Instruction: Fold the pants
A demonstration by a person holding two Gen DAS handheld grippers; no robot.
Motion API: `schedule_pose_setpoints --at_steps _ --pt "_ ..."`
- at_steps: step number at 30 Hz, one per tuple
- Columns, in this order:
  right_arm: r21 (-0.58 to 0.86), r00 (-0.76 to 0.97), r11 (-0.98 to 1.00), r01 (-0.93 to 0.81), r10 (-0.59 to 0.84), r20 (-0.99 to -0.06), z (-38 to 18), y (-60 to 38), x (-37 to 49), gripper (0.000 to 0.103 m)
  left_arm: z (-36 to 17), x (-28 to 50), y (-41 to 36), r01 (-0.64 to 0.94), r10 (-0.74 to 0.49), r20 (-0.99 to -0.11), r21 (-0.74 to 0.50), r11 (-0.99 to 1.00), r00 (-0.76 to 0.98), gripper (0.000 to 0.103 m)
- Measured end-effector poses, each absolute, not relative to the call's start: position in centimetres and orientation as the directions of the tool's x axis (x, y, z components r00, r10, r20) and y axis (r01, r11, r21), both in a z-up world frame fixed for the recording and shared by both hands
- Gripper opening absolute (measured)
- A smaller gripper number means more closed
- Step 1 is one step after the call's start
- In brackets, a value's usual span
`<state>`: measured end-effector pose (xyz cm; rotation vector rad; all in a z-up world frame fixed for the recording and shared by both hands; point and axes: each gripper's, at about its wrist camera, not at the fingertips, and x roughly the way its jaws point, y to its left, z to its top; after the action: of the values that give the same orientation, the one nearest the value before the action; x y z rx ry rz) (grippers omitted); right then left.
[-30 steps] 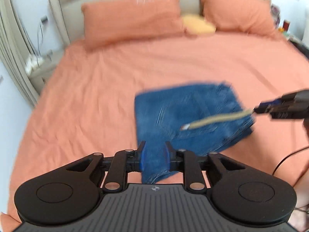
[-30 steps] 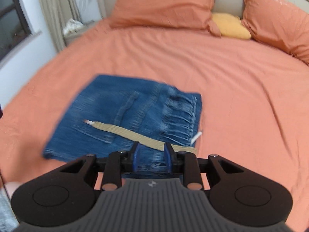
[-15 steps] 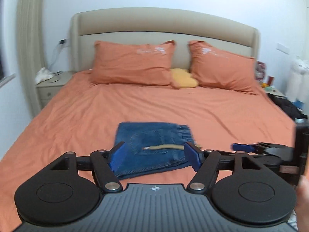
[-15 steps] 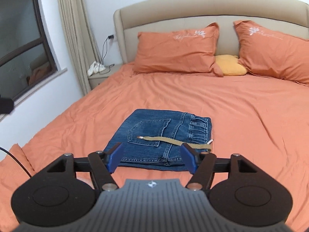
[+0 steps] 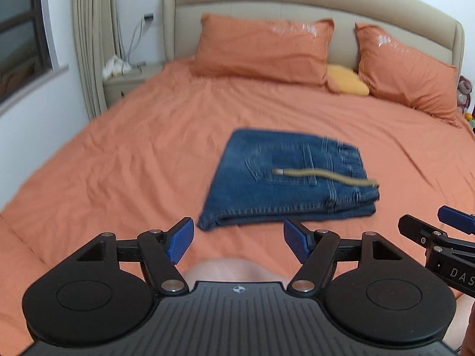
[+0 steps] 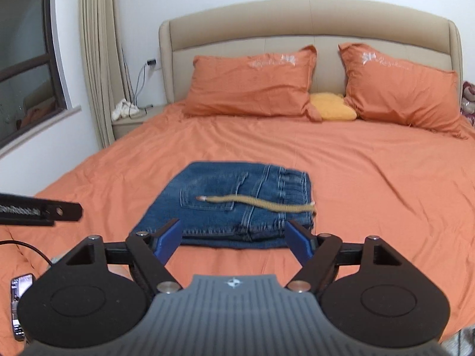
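Note:
Blue denim pants [image 5: 285, 178] lie folded in a compact rectangle on the orange bed, also in the right wrist view [image 6: 234, 204]. A tan drawstring [image 5: 323, 175] lies across their top, also seen from the right [image 6: 255, 202]. My left gripper [image 5: 239, 241] is open and empty, held back from the near edge of the pants. My right gripper [image 6: 233, 241] is open and empty, also short of the pants. The right gripper's fingers [image 5: 454, 221] show at the right edge of the left wrist view.
The orange bed [image 6: 371, 184] has two orange pillows [image 6: 252, 86] and a small yellow cushion [image 6: 332, 106] at the beige headboard. A nightstand [image 6: 130, 121], curtain and window are on the left. A phone [image 6: 19, 305] lies at the lower left.
Both grippers let go of the pants, opened and pulled back toward the foot of the bed. The folded pants now lie flat with the drawstring across them.

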<state>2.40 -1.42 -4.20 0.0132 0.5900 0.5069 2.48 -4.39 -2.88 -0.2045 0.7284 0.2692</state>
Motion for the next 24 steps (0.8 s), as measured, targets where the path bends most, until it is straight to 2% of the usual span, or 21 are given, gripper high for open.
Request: schedule_pose_setpoints --at_steps 6,24 --pt "0.140 0.708 0.886 -0.441 0.440 -0.553 -5.4 -0.5 3.6 0.074 -4.8 3.3 -4.3 -0.312 0.157 -0.721 -0.086 0.946 0.675 0.081" --pt "0.125 0.717 0.892 -0.435 0.427 -0.551 -5.3 -0.2 3.8 0.075 -4.5 3.8 -4.1 -0.294 0.134 -0.722 -0.100 0.951 0.679 0.081"
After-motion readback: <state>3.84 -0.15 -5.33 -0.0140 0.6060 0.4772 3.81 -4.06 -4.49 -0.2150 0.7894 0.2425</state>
